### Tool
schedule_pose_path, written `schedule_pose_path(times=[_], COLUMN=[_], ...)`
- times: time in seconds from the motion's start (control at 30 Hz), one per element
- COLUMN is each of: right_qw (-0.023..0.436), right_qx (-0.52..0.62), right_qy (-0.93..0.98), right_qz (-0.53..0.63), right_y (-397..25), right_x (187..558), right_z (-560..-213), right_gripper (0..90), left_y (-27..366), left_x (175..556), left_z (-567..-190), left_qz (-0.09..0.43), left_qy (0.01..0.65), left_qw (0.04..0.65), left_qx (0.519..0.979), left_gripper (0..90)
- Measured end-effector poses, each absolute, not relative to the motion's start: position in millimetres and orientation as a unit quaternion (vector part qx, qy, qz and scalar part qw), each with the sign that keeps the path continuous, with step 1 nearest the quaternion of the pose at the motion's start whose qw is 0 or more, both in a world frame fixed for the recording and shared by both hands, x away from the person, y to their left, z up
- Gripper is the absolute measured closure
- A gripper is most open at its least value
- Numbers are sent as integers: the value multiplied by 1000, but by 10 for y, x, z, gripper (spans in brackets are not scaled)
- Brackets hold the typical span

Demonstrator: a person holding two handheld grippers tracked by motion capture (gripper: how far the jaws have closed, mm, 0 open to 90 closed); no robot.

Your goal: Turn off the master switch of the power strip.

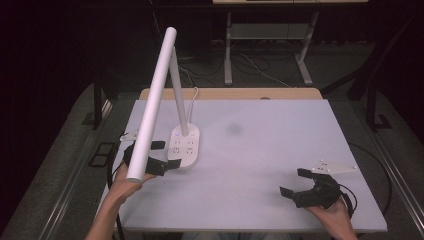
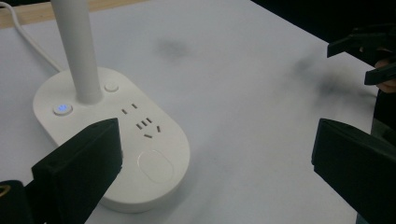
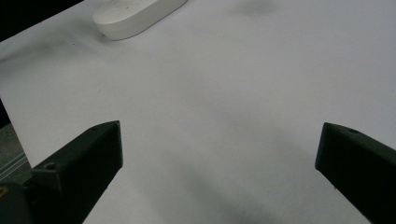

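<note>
Left gripper (image 1: 161, 156), jaws wide, beside lamp base (image 1: 184, 145)

A white desk lamp (image 1: 183, 145) is stood on the white table (image 1: 260, 165). The left gripper (image 1: 164, 154) is held wide open just beside the lamp's base; the right gripper (image 1: 295, 183), equally spread, is held well apart.

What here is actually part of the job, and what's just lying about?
In the job:
- lamp base, with its sockets and lit button
- lamp arm
- left gripper, open beside the base
- right gripper, open over bare table

Just there:
- table
- lamp cord
- desk legs on the floor behind
</note>
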State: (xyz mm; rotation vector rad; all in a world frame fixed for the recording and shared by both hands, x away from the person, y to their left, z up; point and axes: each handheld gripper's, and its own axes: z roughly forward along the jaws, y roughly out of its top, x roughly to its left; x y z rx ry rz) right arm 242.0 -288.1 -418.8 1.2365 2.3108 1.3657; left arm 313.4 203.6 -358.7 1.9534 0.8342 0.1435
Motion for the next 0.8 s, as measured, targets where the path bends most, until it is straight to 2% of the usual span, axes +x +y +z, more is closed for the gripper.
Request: schedule_pose_path(times=[0.8], right_qw=[93], right_qx=[415], right_qy=[780], right_qz=[459], right_y=[-2887], right_x=[2422], right_z=[-4192], right_gripper=[2], left_y=[2129], left_x=[3519], left_z=[-3507], left_qz=[66], left_qy=[376], left_qw=[480], left_qx=[790], left_gripper=[17])
